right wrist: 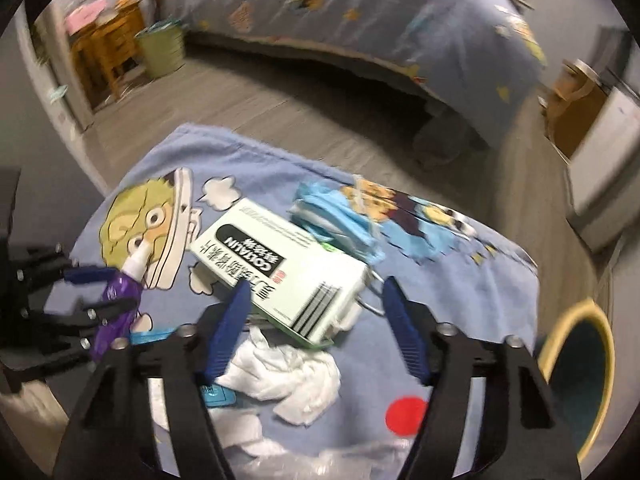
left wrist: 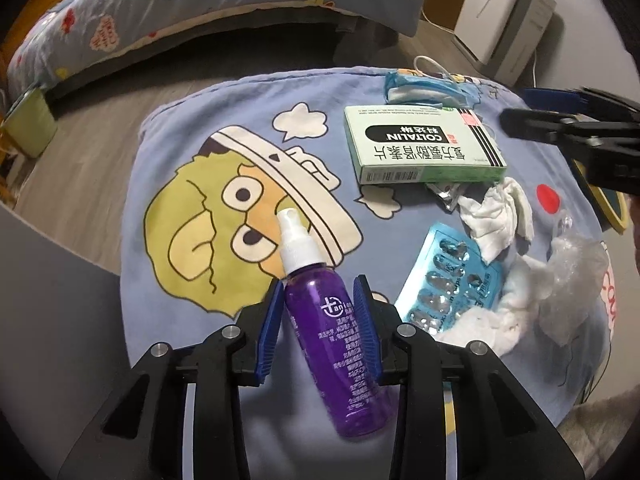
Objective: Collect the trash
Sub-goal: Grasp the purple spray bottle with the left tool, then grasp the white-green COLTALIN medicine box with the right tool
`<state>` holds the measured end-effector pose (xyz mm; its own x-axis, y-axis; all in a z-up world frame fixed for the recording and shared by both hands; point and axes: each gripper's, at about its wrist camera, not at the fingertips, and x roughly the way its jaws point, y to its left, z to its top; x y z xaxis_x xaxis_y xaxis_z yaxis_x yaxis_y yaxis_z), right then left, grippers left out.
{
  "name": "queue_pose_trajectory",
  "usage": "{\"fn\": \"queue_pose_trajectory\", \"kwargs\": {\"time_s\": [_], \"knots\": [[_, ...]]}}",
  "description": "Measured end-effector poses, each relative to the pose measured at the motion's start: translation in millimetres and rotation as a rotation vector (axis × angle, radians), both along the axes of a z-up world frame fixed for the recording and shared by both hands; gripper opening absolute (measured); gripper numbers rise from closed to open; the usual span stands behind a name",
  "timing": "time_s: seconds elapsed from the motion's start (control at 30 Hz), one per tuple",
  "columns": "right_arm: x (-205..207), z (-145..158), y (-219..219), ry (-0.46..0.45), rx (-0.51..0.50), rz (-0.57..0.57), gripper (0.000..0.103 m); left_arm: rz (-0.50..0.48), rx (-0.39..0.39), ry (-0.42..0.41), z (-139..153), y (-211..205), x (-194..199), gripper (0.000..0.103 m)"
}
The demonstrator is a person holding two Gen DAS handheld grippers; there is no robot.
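Note:
A purple spray bottle (left wrist: 336, 344) with a white pump top lies between the blue pads of my left gripper (left wrist: 318, 284), which is shut on it; the right wrist view shows that same grip (right wrist: 116, 292). My right gripper (right wrist: 316, 288) is open around the near end of a green-and-white medicine box (right wrist: 280, 268). Its left pad sits at the box's edge and its right pad stands clear. Crumpled white tissue (right wrist: 288, 376) lies just below the box. A blue blister pack (left wrist: 452, 280), a blue face mask (left wrist: 424, 88) and clear plastic wrap (left wrist: 576, 272) also lie on the cartoon cloth (left wrist: 240, 100).
A green bin (right wrist: 160, 52) stands on the wood floor by a wooden cabinet at the far left. A yellow-rimmed teal container (right wrist: 576, 376) sits off the cloth's right edge. A bed with a matching cover (right wrist: 360, 12) runs along the back, and a white appliance (left wrist: 492, 12) stands at the far right.

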<state>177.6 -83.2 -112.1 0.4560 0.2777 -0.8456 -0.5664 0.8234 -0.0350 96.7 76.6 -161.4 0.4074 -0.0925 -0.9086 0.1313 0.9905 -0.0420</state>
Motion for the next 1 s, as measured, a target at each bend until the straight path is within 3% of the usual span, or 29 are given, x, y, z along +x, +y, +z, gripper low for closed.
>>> {"fn": "queue_pose_trajectory", "kwargs": {"time_s": [0.3, 0.43, 0.53, 0.63, 0.7, 0.83, 0.93, 1.0], "knots": [[16.9, -19.2, 30.7, 0.058, -0.007, 0.15, 0.063, 0.011, 0.026, -0.035, -0.8, 14.5, 16.6, 0.037], [21.9, -20.3, 42.8, 0.045, -0.016, 0.203, 0.082, 0.037, 0.013, -0.044, -1.5, 22.9, 22.9, 0.037], [23.6, -23.2, 51.2, 0.064, -0.008, 0.232, 0.082, 0.042, 0.01, -0.048, -1.7, 24.1, 24.6, 0.037], [22.6, -32.9, 59.5, 0.04, -0.075, 0.261, 0.083, 0.042, 0.012, -0.049, -1.7, 23.8, 24.9, 0.037], [23.4, -40.8, 62.6, 0.026, -0.118, 0.276, 0.089, 0.05, 0.003, -0.045, -2.4, 24.7, 25.0, 0.037], [27.6, -45.0, 64.5, 0.043, -0.104, 0.27, 0.096, 0.057, -0.013, -0.041, -3.0, 26.8, 24.7, 0.037], [21.8, -54.2, 70.7, 0.069, -0.145, 0.307, 0.095, 0.051, -0.008, -0.04, -4.0, 26.4, 25.1, 0.037], [15.0, -60.8, 72.5, 0.077, -0.188, 0.335, 0.085, 0.05, -0.01, -0.037, -4.6, 26.6, 26.1, 0.037]]}}
